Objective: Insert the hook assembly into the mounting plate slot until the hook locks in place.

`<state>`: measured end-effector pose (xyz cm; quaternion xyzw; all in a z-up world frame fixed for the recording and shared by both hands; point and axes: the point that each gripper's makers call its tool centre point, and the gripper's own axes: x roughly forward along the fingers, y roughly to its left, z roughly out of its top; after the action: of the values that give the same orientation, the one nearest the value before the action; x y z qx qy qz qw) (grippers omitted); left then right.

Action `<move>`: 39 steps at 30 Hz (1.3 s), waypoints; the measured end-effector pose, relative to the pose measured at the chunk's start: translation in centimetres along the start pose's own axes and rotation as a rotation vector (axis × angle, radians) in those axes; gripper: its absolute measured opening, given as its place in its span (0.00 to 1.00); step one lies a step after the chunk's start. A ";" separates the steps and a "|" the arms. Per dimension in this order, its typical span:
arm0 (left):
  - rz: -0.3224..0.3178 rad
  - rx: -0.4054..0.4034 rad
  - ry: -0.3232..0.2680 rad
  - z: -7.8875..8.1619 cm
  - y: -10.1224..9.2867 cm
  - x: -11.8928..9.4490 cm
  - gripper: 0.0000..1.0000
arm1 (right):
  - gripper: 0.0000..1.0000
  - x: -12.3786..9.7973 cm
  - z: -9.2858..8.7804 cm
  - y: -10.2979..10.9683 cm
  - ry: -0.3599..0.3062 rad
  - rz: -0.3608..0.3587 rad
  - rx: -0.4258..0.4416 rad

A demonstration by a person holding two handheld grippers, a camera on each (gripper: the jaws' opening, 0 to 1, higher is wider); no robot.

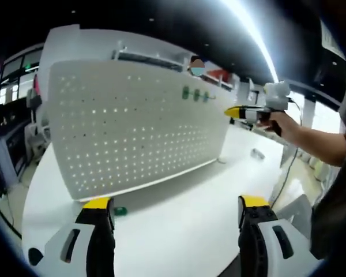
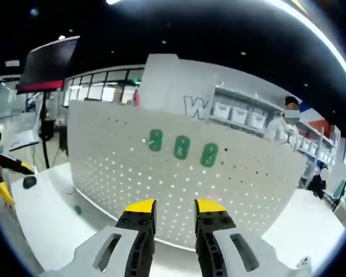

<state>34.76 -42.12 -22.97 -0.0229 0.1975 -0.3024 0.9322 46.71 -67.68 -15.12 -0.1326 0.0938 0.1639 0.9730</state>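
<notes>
right gripper view looks straight at the white pegboard (image 2: 179,173), which stands upright across the middle of the frame; three green hooks (image 2: 181,147) sit in a row on its upper part, just above and beyond the right gripper (image 2: 175,209); its yellow-tipped jaws stand a narrow gap apart with nothing visible between them; the row of hooks runs roughly level, each hook's long axis upright; so the hooks lie ahead and slightly upward of this claw, and the right one looks the nearer of the two.

left gripper view shows the same pegboard (image 1: 132,127) from farther off and at an angle, with the hooks (image 1: 195,94) small at upper right of centre; the left gripper (image 1: 176,210) has its jaws wide apart and empty, low over the white table (image 1: 179,219); the right gripper (image 1: 251,112), held in a hand (image 1: 282,124), appears at right, raised near the board's end; a small green piece (image 1: 120,211) lies on the table just beside the left jaw tip, below the board's lower edge; in right gripper view a green speck (image 2: 77,210) at lower left may be the same piece, though i cannot tell.
</notes>
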 end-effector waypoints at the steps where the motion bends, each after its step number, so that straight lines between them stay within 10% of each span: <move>1: -0.001 0.000 0.001 -0.1 0.0 0.0 0.90 | 0.25 -0.1 -0.2 0.6 0.004 0.015 0.011; 24: 0.013 -0.052 0.066 -3.3 0.7 0.3 0.90 | 0.24 -1.3 -6.8 19.2 0.153 0.469 0.022; 39: 0.047 -0.107 0.091 -4.9 3.3 0.0 0.90 | 0.18 4.8 -9.3 26.1 0.213 0.685 -0.100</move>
<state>34.67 -39.05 -28.02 -0.0542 0.2560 -0.2701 0.9266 40.87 -45.22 -30.94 -0.1573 0.2254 0.4701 0.8387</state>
